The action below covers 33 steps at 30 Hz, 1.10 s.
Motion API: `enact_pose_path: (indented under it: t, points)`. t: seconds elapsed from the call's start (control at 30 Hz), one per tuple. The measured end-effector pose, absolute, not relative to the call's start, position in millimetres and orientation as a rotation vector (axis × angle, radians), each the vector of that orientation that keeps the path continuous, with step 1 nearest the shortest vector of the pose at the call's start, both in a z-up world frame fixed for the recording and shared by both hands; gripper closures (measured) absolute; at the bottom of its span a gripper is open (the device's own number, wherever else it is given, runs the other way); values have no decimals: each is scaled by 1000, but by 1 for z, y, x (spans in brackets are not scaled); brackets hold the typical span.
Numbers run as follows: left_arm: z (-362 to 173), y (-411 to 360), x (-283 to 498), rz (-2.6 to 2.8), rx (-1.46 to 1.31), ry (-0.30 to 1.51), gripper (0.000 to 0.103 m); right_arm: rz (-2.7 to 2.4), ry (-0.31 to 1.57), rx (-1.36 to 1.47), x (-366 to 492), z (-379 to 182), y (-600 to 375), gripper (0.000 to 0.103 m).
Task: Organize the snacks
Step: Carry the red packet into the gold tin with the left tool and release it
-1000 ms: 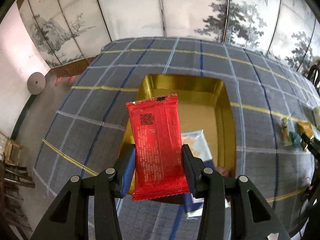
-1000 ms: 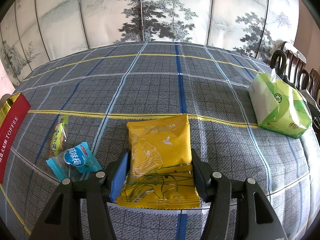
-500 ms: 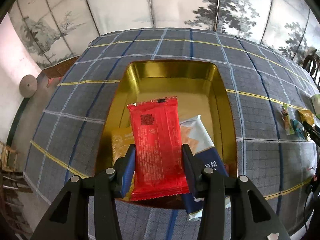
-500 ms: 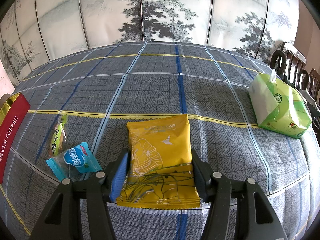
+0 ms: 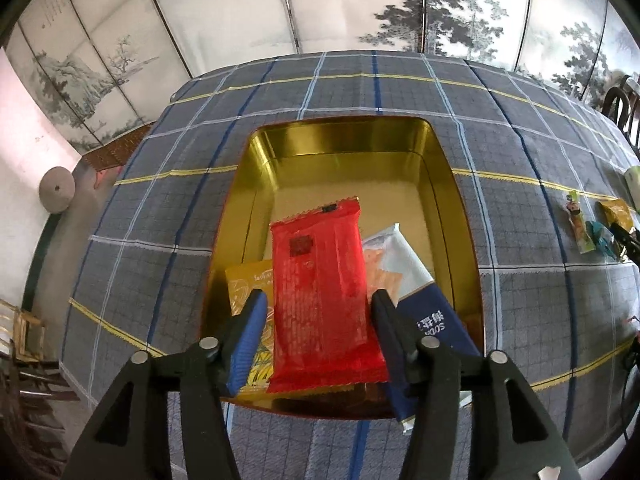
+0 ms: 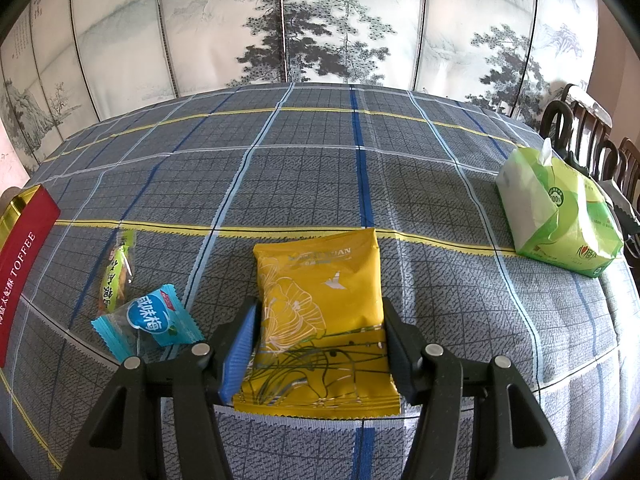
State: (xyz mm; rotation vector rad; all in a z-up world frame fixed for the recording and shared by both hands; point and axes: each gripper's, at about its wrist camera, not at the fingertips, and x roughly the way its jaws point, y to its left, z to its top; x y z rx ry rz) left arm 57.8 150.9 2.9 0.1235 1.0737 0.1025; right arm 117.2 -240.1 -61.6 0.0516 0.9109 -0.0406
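So the left gripper (image 5: pixel 318 340) sits right over the gold tin (image 5: pixel 344 140), and its jaws have just been opening. The red snack packet (image 5: pixel 320 300) is between them, but there's a visible gap on both sides now, so I'd call it let go and dropping in, not gripped. It looks like it's landing on top of what's already in the tin: a yellow packet (image 5: pixel 250 286) poking out at 9 o'clock of the red one, and a white and navy packet (image 5: pixel 404 276) at 3 o'clock. That makes 3 snacks in the tin from what I can see.

The right gripper (image 6: pixel 318 344) has its jaws partway open around a yellow mushroom-print packet (image 6: pixel 320 308) lying flat on the checked tablecloth (image 6: pixel 304 172). The pads look like they're touching its edges, but I honestly can't tell if it's squeezing or just framing it. It isn't lifted.

Left to do, my guess: that yellow one, plus 2 small ones at its 9 o'clock, a blue plum candy (image 6: pixel 150 320) and a green stick snack (image 6: pixel 118 270). The red side of the tin (image 6: pixel 24 256) shows at the far left edge. The green tissue pack (image 6: pixel 560 220) at 2 o'clock probably isn't a snack.

Roughly halfway, I'd say.
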Motion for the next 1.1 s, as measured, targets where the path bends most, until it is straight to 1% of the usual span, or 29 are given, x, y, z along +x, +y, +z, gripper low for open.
enact_pose_path:
  t: [0.23,0.5,0.73,0.87,1.1]
  points:
    - [7,155,52,95,97,1069,47,-42,912,46,116,-61,-242,43]
    - [18,155,40,89,89,1034,39,-45,912,40,114,-60,-245,43]
    - [28,159,25,123,88,999,36,-51,912,38,114,-60,-245,45]
    - [32,158,19,140,89,974,31,-72,918,50,113,-59,-245,45]
    - [31,155,14,142,68,965,28,-118,949,84,117,-56,-244,45]
